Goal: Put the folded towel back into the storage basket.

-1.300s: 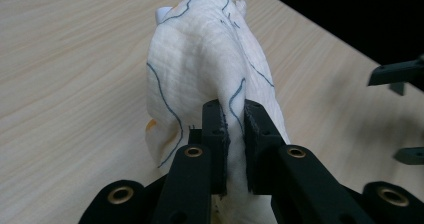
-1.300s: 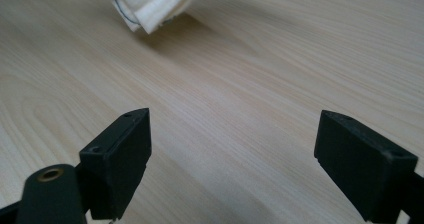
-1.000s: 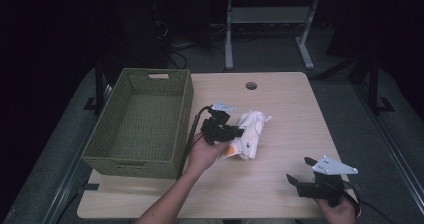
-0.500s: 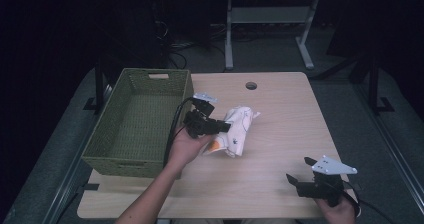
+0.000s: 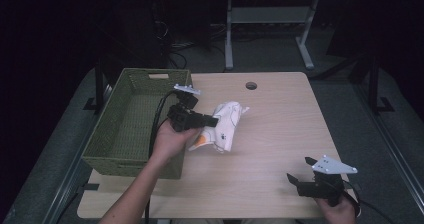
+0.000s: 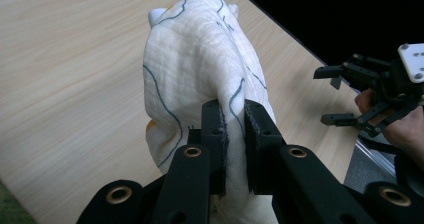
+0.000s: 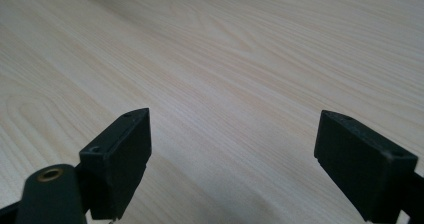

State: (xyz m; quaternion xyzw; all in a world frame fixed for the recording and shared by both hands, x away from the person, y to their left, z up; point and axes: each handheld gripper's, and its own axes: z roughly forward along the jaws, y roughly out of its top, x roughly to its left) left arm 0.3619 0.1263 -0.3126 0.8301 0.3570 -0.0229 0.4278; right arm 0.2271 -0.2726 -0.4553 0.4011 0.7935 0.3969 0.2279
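Note:
A white cloth (image 5: pixel 224 125) with thin dark lines and an orange patch hangs bunched just above the wooden table (image 5: pixel 280 119), right of the basket. My left gripper (image 5: pixel 214 120) is shut on a fold of that cloth (image 6: pixel 200 64), which drapes over the jaws in the left gripper view, where the gripper (image 6: pixel 234 115) pinches it. My right gripper (image 5: pixel 299 173) rests near the table's front right corner, open with nothing between its jaws; in the right gripper view the gripper (image 7: pixel 232 149) faces bare wood.
A green woven basket (image 5: pixel 107 151) stands on the table's left side, its inside bare. A round cable hole (image 5: pixel 251 86) lies near the far edge. Table legs and cables stand on the dark floor behind.
My left gripper has carried the cloth leftward, toward the basket, over the last second. The right gripper has stayed put.

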